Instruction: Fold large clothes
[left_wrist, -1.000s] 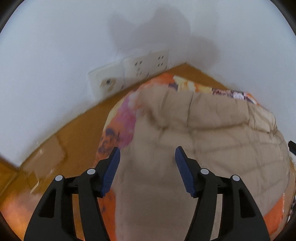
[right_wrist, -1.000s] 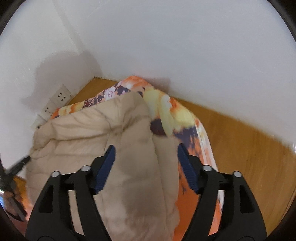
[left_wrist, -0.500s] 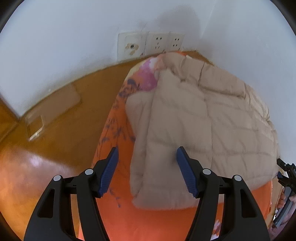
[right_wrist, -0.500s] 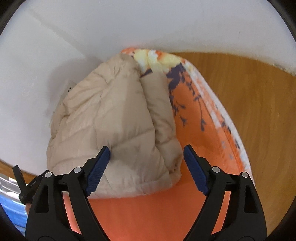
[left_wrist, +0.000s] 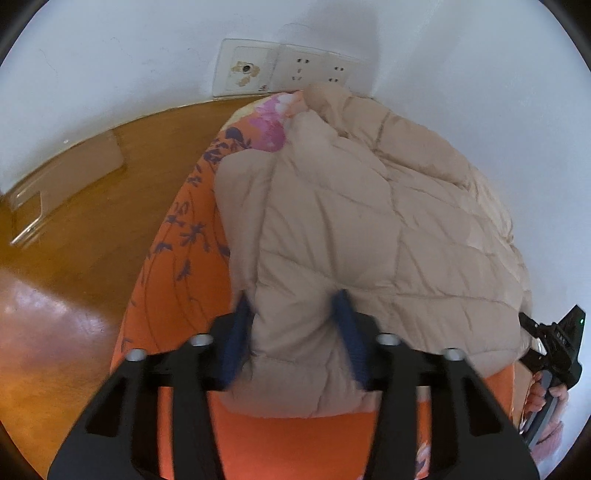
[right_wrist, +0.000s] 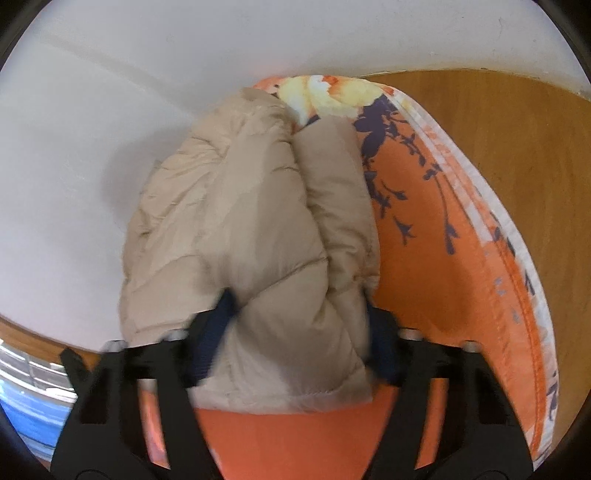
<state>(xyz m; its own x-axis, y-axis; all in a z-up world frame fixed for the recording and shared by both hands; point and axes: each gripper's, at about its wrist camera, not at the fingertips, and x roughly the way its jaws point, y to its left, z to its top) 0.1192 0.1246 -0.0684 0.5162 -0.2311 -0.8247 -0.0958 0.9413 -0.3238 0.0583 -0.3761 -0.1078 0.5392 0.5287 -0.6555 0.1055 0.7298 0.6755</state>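
Observation:
A beige quilted puffer jacket (left_wrist: 369, 206) lies folded on an orange floral cloth (left_wrist: 177, 280) in a wall corner. My left gripper (left_wrist: 293, 310) is at the jacket's near left corner. Its jaws are closing and the blue pads (left_wrist: 242, 321) pinch the padded edge between them. In the right wrist view the jacket (right_wrist: 240, 206) fills the middle. My right gripper (right_wrist: 299, 314) is closing on its near right corner, and the pads (right_wrist: 218, 325) press into the fabric. The right gripper (left_wrist: 554, 343) and a hand (left_wrist: 543, 398) show at the right edge of the left wrist view.
White walls meet behind the jacket, with wall sockets (left_wrist: 280, 70) just above the wooden surface (left_wrist: 92, 206). The cloth (right_wrist: 461, 280) reaches a white hem on the right, and bare wood (right_wrist: 517, 129) lies beyond it. A clear flat object (left_wrist: 29, 214) lies far left.
Both grippers came down to the jacket's near edge. Their jaws, wide open above the jacket before, have narrowed onto the padded corners.

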